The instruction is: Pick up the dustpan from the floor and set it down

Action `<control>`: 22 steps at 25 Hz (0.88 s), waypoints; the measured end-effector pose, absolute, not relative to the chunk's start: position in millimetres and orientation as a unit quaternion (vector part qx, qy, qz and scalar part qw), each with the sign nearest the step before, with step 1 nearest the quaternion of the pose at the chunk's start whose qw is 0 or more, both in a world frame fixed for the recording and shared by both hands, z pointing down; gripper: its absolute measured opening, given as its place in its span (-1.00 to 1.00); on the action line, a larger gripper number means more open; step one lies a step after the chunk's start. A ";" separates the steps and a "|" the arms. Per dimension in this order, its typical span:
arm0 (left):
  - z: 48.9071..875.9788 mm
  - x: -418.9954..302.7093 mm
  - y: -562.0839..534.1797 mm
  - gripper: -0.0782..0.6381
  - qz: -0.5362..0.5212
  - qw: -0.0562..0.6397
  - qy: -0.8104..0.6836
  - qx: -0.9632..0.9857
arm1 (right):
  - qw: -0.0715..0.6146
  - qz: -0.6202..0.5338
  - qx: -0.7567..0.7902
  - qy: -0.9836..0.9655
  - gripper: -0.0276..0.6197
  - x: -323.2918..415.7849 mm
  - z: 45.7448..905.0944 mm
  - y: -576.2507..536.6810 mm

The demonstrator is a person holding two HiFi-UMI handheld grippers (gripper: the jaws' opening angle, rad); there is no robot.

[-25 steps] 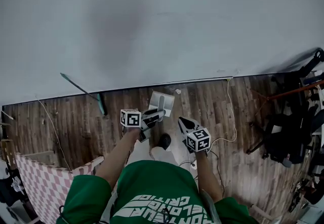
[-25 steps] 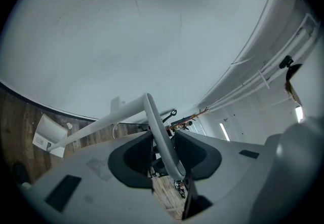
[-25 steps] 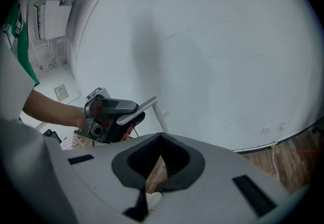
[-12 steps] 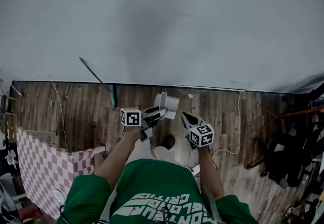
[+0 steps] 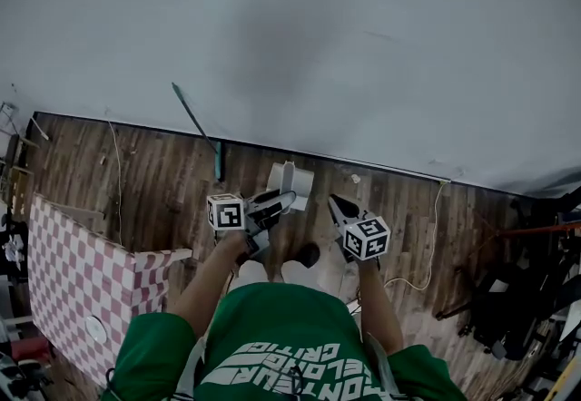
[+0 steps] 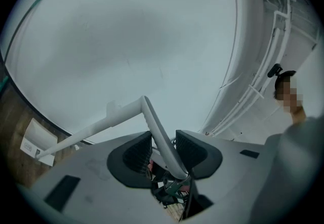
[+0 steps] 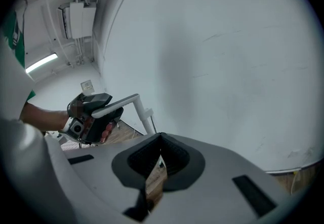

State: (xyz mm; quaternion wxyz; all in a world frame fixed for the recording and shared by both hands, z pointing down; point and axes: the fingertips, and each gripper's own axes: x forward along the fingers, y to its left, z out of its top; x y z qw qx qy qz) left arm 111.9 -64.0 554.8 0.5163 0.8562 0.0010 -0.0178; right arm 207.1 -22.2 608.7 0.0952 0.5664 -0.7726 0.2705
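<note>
A white dustpan [image 5: 290, 181] hangs off the wooden floor in front of the white wall. Its long bent handle [image 6: 158, 134] runs between the dark pads of my left gripper [image 5: 277, 202], which is shut on it. In the left gripper view the pan [image 6: 36, 143] shows small at the lower left, past the handle's far end. My right gripper [image 5: 338, 206] hovers just to the right of the dustpan, shut and holding nothing. The right gripper view shows the left gripper [image 7: 90, 115] with the handle [image 7: 119, 102] in its grip.
A green-handled broom [image 5: 196, 129] leans on the wall to the left. A pink-and-white checked cloth [image 5: 73, 272] covers something at the left. A white cable [image 5: 425, 249] lies on the floor, and dark equipment [image 5: 531, 299] crowds the right side. The person's shoes [image 5: 309, 256] are below the grippers.
Both grippers have risen, the left one carrying the dustpan up with it. The head view has swung left, so more checked cloth shows and less of the equipment at the right.
</note>
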 end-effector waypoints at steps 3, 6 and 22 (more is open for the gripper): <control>542.7 83.9 -70.5 -0.41 -0.026 0.516 -0.010 0.856 | 0.090 0.264 0.566 -0.776 -0.89 186.1 600.6 -30.7; 537.3 58.8 -76.6 -0.41 -0.029 0.512 -0.012 0.858 | 0.086 0.260 0.565 -0.779 -0.89 164.4 593.6 -36.4; 538.9 -56.3 -96.5 -0.40 -0.038 0.523 -0.040 0.850 | 0.094 0.244 0.533 -0.805 -0.89 41.7 577.4 -65.7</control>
